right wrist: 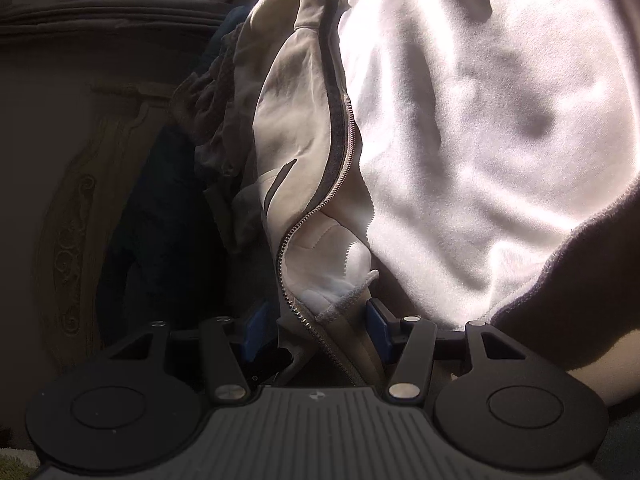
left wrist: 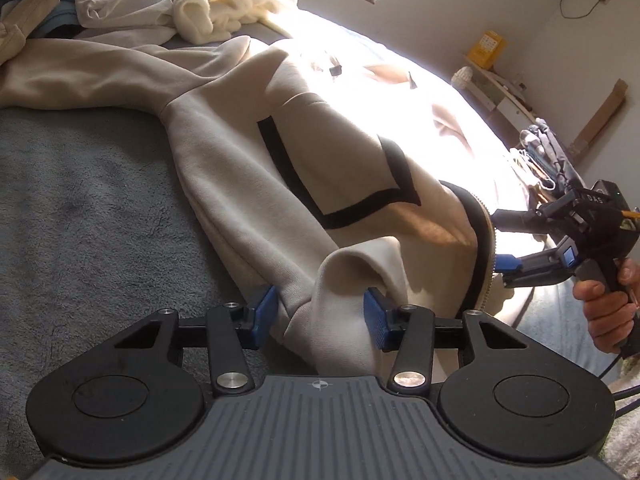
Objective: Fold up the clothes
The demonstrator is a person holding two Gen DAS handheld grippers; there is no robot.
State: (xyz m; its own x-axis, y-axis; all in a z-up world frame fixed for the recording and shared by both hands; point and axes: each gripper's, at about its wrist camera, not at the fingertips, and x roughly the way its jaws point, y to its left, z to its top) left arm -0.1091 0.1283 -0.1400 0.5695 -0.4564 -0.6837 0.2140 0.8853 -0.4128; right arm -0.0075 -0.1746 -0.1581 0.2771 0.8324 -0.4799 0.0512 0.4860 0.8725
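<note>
A cream zip jacket (left wrist: 340,132) with black trim lies spread on a grey blanket (left wrist: 80,208), its far half in glaring sunlight. My left gripper (left wrist: 320,314) is open, and a raised fold of the jacket's near edge stands between its blue pads (left wrist: 264,312). My right gripper (left wrist: 506,240), held in a hand (left wrist: 604,312), is open at the jacket's black zipper edge (left wrist: 486,240). In the right wrist view the zipper edge (right wrist: 296,236) runs down between the spread fingers of that gripper (right wrist: 316,326), with the jacket's pale inside (right wrist: 480,140) filling the right.
A heap of other clothes, cream fleece (left wrist: 208,4) and beige pieces (left wrist: 24,20), lies at the bed's far left. A shelf with a yellow box (left wrist: 486,48) stands by the right wall. A carved wooden panel (right wrist: 76,208) and dark clothes (right wrist: 168,220) sit left of the right gripper.
</note>
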